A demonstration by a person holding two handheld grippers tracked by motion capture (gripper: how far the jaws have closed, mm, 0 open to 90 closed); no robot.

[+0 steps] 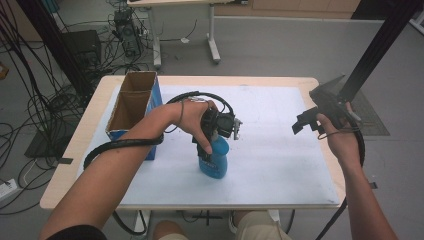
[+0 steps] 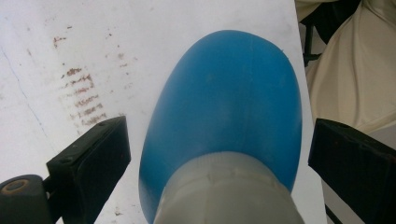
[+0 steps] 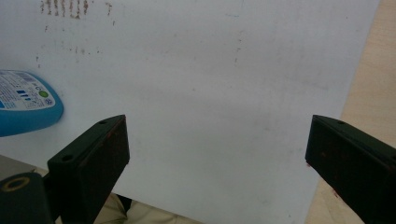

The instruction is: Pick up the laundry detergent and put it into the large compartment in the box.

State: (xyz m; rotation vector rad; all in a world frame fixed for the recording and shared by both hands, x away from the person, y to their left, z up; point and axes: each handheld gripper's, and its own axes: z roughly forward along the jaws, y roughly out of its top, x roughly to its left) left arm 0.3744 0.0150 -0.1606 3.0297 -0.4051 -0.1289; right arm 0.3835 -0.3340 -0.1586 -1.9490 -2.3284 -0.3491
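The bottle stands upright near the middle of the white sheet, at about 4 o'clock from the open box. The left gripper hangs over it from above, its 2 jaws spread wide, 1 on each side of the pale cap without touching (nothing is held yet), a pose that looks set for a top grasp at the neck. The right gripper waits off at 3 o'clock, lifted over the sheet's edge, jaws wide and empty, probably kept clear of the left hand's work.
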